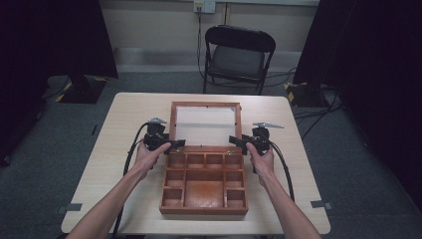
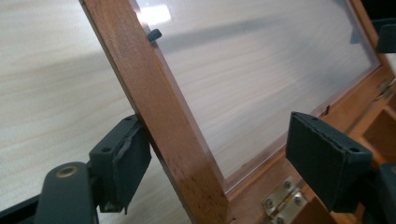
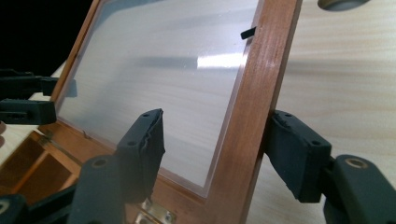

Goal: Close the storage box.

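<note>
High view shows a pale wooden table (image 1: 124, 114) with a reddish-brown wooden box (image 1: 204, 185) near its middle, the landmark for everything else; its lid (image 1: 205, 124) stands open at the box's far edge, hinged there and leaning back. The work in hand looks like taking hold of that lid by its two side rails, likely to swing it down. The left gripper (image 1: 171, 144) sits at the box's far left corner, the right gripper (image 1: 238, 142) at its far right corner. In the left gripper view the jaws straddle the left rail (image 2: 161, 126), the outer pad touching, the inner pad well off over the pane, so not yet clamped; in the right gripper view the right rail (image 3: 254, 107) is likewise bracketed, the inner pad apart. Next, I judge, both must close evenly before tilting. The box is smooth varnished wood, divided into square compartments; the lid frames a clear glossy pane (image 2: 261, 70), with small brass hinges (image 2: 282, 205).
</note>
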Available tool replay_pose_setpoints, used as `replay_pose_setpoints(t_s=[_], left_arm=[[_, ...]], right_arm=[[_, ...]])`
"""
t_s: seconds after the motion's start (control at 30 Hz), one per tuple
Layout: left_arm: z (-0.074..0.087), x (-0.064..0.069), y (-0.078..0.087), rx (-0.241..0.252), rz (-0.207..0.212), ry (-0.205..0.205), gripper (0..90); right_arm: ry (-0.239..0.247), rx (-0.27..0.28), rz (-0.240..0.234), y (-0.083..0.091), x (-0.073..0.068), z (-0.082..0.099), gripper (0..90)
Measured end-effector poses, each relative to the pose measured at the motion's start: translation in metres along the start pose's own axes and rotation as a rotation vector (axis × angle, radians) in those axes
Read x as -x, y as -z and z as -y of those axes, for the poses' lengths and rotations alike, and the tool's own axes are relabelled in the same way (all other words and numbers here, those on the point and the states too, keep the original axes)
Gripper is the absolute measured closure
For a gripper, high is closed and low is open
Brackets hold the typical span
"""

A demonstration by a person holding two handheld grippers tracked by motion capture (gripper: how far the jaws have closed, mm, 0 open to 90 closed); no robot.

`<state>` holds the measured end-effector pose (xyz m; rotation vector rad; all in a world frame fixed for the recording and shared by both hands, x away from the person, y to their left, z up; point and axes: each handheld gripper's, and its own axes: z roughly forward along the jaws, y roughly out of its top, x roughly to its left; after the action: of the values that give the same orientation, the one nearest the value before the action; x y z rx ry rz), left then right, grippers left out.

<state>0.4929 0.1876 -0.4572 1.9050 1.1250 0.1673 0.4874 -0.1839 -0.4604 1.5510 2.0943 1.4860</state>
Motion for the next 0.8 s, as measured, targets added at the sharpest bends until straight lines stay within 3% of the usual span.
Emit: replay_pose_setpoints(t_s=[0.27, 0.53, 0.7, 0.8], left_arm=[[-0.002, 0.002, 0.004, 0.011, -0.008, -0.004, 24.2], [-0.004, 0.003, 0.008, 0.026, 0.011, -0.007, 25.3], [-0.007, 0.009, 0.006, 0.024, -0.028, -0.015, 26.3], [-0.008, 0.006, 0.007, 0.029, -0.018, 0.003, 27.3]], right_arm=[[0.015, 0.015, 0.0, 0.004, -0.003, -0.003, 38.8], [0.027, 0.021, -0.008, 0.006, -0.004, -0.007, 37.7], [0.033, 0.04, -0.017, 0.009, -0.006, -0.011, 38.2], [0.036, 0.035, -0.009, 0.008, -0.007, -0.011, 37.7]])
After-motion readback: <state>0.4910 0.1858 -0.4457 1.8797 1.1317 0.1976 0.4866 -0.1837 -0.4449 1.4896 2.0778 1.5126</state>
